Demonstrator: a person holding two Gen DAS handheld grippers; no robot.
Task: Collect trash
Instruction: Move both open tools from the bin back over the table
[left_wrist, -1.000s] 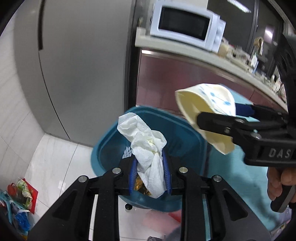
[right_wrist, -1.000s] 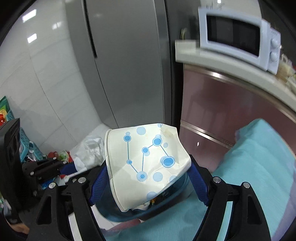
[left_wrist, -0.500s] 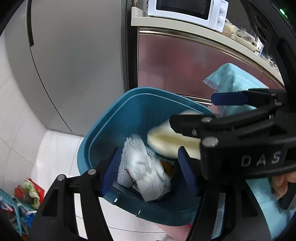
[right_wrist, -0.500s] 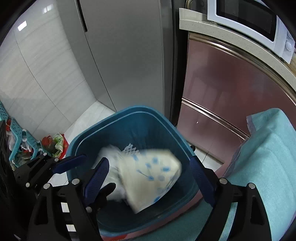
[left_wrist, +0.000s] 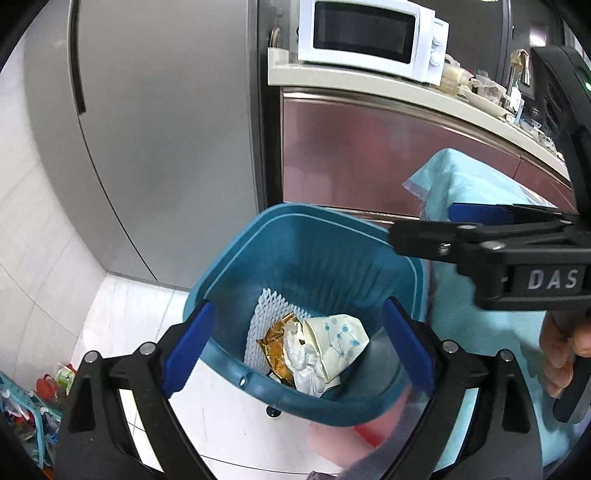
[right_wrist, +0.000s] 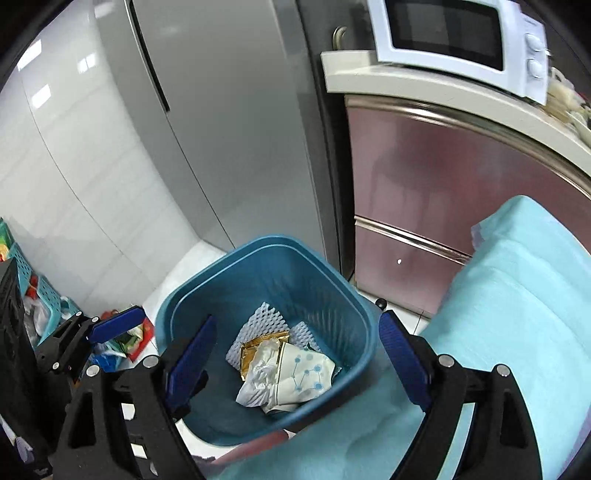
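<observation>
A blue trash bin (left_wrist: 236, 254) stands on the floor below both grippers; it also shows in the right wrist view (right_wrist: 177, 295). Inside lie a crushed paper cup with blue dots (left_wrist: 341, 341) (right_wrist: 304, 376), a crumpled white tissue (left_wrist: 304, 365) (right_wrist: 258, 373), a gold wrapper (left_wrist: 277, 338) (right_wrist: 255, 347) and white foam netting (left_wrist: 264, 310) (right_wrist: 264, 317). My left gripper (left_wrist: 297, 347) is open and empty above the bin. My right gripper (right_wrist: 297, 354) is open and empty above the bin; it enters the left wrist view from the right (left_wrist: 461, 229).
A grey fridge (left_wrist: 155, 110) stands behind the bin. A counter with a white microwave (left_wrist: 365, 37) sits to the right. A table with a light blue cloth (right_wrist: 509, 295) lies right of the bin. A teal basket with clutter (right_wrist: 40, 299) is on the floor at left.
Both grippers opened. The tissue dropped from the left gripper and the paper cup from the right; both now lie in the bin. The grippers rose slightly.
</observation>
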